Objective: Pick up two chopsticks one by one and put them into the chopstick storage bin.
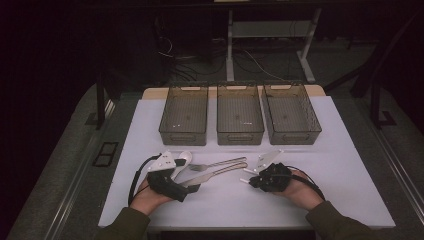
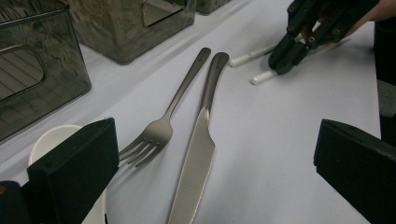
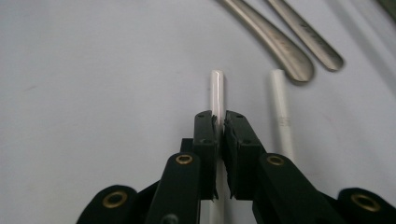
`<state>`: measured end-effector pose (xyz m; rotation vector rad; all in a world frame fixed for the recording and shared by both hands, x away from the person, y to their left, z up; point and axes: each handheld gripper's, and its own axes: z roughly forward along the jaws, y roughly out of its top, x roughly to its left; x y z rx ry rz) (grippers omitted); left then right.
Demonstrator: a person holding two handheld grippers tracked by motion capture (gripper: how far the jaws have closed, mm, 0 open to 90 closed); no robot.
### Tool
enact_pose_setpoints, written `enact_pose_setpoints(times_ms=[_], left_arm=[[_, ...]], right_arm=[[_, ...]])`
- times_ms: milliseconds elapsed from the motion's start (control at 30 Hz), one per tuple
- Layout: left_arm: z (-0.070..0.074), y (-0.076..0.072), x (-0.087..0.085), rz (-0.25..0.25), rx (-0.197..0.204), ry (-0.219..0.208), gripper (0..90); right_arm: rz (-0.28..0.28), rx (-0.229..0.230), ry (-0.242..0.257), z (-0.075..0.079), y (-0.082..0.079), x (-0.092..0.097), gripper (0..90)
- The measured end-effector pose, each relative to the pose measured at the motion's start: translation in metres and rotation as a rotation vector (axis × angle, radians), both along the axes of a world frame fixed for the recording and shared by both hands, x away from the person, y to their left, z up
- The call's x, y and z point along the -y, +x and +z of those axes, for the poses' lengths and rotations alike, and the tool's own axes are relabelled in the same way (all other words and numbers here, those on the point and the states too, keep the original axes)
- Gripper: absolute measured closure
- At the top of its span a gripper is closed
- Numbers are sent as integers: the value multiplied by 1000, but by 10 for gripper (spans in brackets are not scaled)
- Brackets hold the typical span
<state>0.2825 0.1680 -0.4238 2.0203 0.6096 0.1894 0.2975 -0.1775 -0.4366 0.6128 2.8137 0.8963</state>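
Two white chopsticks (image 3: pixel 216 91), unmarked; fork (image 2: pixel 161 126) stamp unreadable.

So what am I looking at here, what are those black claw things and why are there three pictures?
A person sits at a table holding a hand-operated gripper in each hand; no robot arm is involved. One picture looks down from above. The other two come from small cameras riding on each gripper, looking along its black jaws.

On the table lie a fork, a knife, a white spoon and two white chopsticks. Three empty bins stand behind them.

The right gripper has shut its jaws on one chopstick; the other chopstick lies beside it. The left gripper is open, holding nothing, its jaws either side of the fork and knife.
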Motion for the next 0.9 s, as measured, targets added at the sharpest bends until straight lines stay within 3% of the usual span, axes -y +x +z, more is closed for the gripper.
enact_pose_setpoints(times_ms=[233,367,467,533,900], left_arm=[[0,0,0,2,-2,1,0],[0,0,0,4,-3,-4,0],[0,0,-1,5,-2,-3,0],[1,0,-1,5,-1,-3,0],[2,-1,-2,3,-4,-13,0]], right_arm=[[-21,-6,26,1,3,3,788],[-43,-1,73,8,-2,14,729],[-64,4,79,11,-9,26,705],[-85,-5,100,12,-14,34,704],[-122,-14,87,3,-32,66,756]])
